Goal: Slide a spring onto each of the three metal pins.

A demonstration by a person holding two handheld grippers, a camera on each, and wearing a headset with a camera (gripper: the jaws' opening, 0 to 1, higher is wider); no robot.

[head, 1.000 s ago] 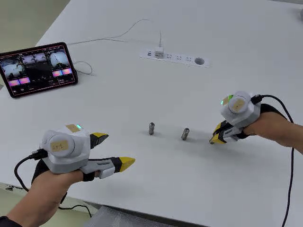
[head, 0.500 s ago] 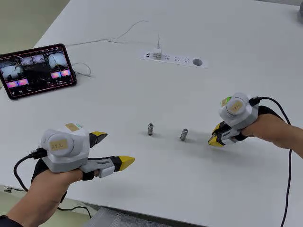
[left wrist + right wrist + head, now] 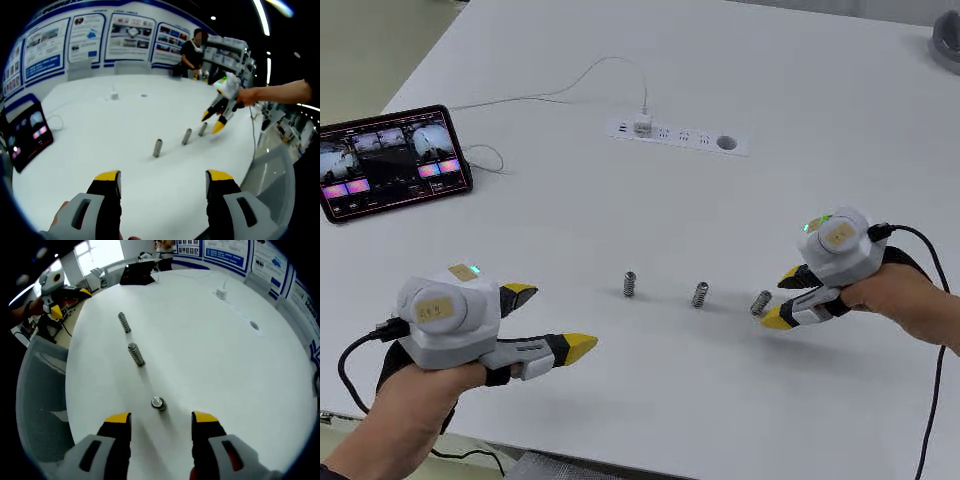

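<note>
Silvery coiled springs (image 3: 700,294), three abreast

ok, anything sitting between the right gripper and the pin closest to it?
Nothing visible. The right gripper is open, and the nearest pin stands on bare table just ahead of its jaws, apart from both. The middle pin and far pin line up beyond it, not in between.

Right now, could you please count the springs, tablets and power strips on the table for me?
Springs: 3
Tablet: 1
Power strip: 1
Total: 5
</note>
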